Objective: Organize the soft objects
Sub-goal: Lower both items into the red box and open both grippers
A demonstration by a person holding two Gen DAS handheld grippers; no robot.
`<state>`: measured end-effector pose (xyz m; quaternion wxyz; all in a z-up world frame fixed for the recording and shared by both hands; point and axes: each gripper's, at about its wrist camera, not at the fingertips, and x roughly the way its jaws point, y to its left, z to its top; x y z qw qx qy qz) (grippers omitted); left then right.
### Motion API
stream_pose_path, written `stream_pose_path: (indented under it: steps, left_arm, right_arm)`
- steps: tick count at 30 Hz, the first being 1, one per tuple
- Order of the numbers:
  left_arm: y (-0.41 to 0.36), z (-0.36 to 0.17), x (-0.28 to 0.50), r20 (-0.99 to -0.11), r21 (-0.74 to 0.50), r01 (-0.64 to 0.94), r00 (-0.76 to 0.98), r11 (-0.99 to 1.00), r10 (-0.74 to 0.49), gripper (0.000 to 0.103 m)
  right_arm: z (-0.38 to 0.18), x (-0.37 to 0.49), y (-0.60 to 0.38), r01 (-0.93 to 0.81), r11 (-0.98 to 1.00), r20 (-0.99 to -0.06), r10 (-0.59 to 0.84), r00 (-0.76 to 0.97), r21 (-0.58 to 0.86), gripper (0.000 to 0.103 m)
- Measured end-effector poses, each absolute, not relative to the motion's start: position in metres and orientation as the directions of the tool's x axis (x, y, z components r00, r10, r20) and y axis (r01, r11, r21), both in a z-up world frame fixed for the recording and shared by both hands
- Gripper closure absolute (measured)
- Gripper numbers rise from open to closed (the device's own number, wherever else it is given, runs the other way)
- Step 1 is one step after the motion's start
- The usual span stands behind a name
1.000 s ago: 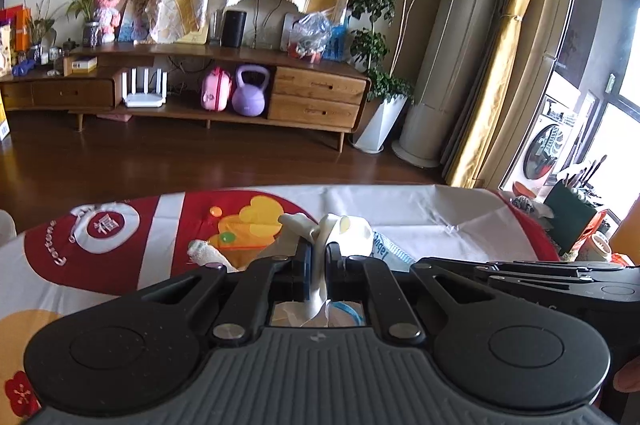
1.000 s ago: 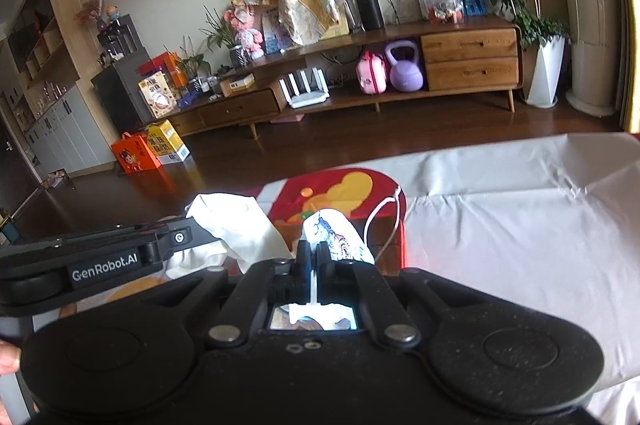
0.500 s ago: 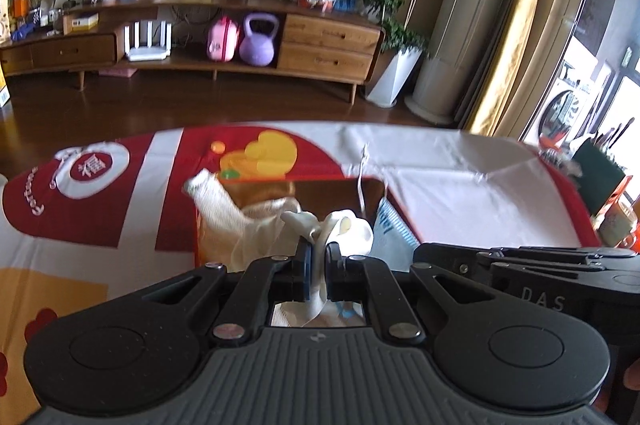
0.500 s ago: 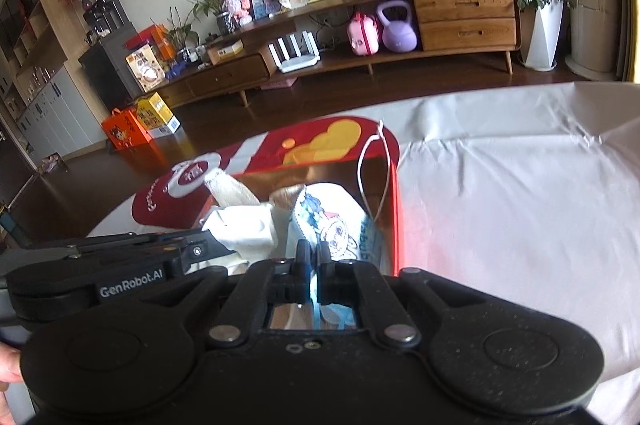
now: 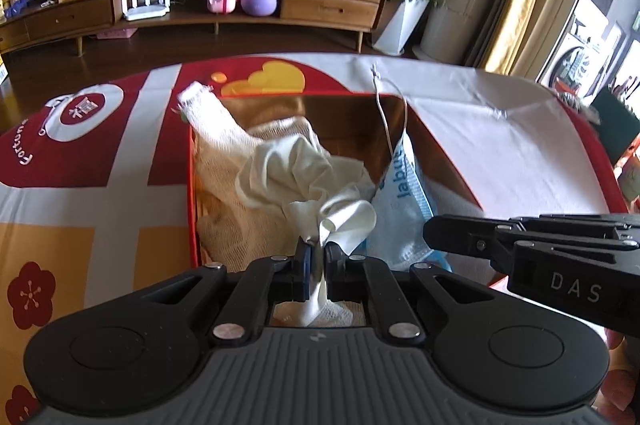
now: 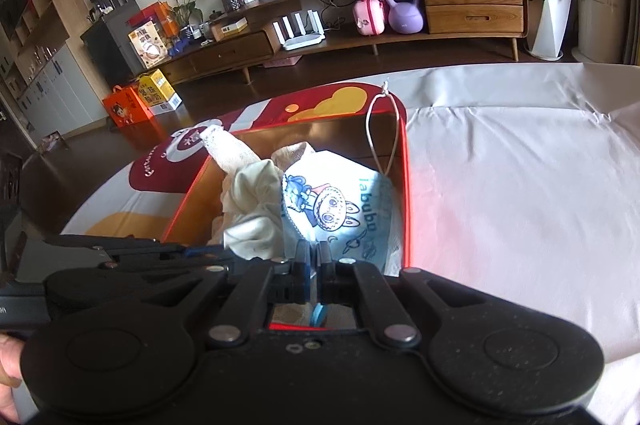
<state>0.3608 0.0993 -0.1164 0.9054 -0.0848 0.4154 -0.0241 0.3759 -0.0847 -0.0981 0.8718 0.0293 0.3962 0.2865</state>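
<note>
Both tools, left clamping cream cloth, right clamping printed cloth, have sunk, seemingly into the box.

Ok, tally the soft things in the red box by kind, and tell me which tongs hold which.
Cream mesh cloth: 1
White cloth, in the shut left tongs: 1
Blue cartoon pack, in the shut right tongs: 1
Total in the red box: 3

Cream cloth soft, crumpled; box interior glossy.
</note>
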Motion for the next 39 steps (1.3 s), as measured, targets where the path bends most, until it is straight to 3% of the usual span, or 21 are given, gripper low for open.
stream_pose_path:
  steps: [7,16,19,21,25,29,31,32,33,39]
  left_arm:
    - [0.096,-0.123,0.358,-0.762,-0.166,-0.037,0.639,0.985,-0.104,0.096]
    - [0.095,-0.114,0.351,-0.764,-0.154,-0.058,0.640,0.986,-0.082,0.096]
    - [0.094,-0.109,0.347,-0.757,-0.144,-0.055,0.649,0.988,-0.074,0.096]
    - [0.092,-0.105,0.345,-0.755,-0.133,-0.057,0.653,0.989,-0.064,0.095]
    - [0.090,-0.100,0.341,-0.751,-0.134,-0.054,0.657,0.990,-0.065,0.090]
    - [0.091,-0.094,0.335,-0.741,-0.152,-0.057,0.667,0.987,-0.076,0.072]
    - [0.091,-0.091,0.331,-0.733,-0.152,-0.059,0.676,0.987,-0.072,0.057]
    - [0.090,-0.089,0.329,-0.730,-0.152,-0.059,0.680,0.987,-0.071,0.043]
    - [0.090,-0.088,0.327,-0.726,-0.151,-0.060,0.684,0.987,-0.070,0.040]
    - [0.088,-0.073,0.308,-0.704,-0.137,-0.051,0.708,0.989,-0.062,0.040]
  right_arm:
    - [-0.095,0.375,-0.083,-0.476,0.836,-0.676,0.519,0.523,0.273,0.100]
    - [-0.087,0.366,-0.088,-0.491,0.830,-0.669,0.524,0.526,0.264,0.088]
    - [-0.082,0.362,-0.091,-0.497,0.825,-0.667,0.531,0.523,0.268,0.080]
    - [-0.079,0.360,-0.093,-0.494,0.825,-0.660,0.534,0.528,0.273,0.069]
    - [-0.073,0.356,-0.100,-0.488,0.827,-0.652,0.537,0.536,0.279,0.065]
    - [-0.067,0.350,-0.107,-0.489,0.827,-0.645,0.538,0.542,0.279,0.061]
    - [-0.063,0.347,-0.111,-0.491,0.824,-0.639,0.543,0.545,0.282,0.059]
    - [-0.061,0.345,-0.113,-0.493,0.824,-0.636,0.544,0.547,0.281,0.057]
    - [-0.058,0.343,-0.114,-0.494,0.824,-0.633,0.544,0.551,0.278,0.055]
    - [-0.044,0.325,-0.125,-0.518,0.813,-0.611,0.557,0.562,0.265,0.039]
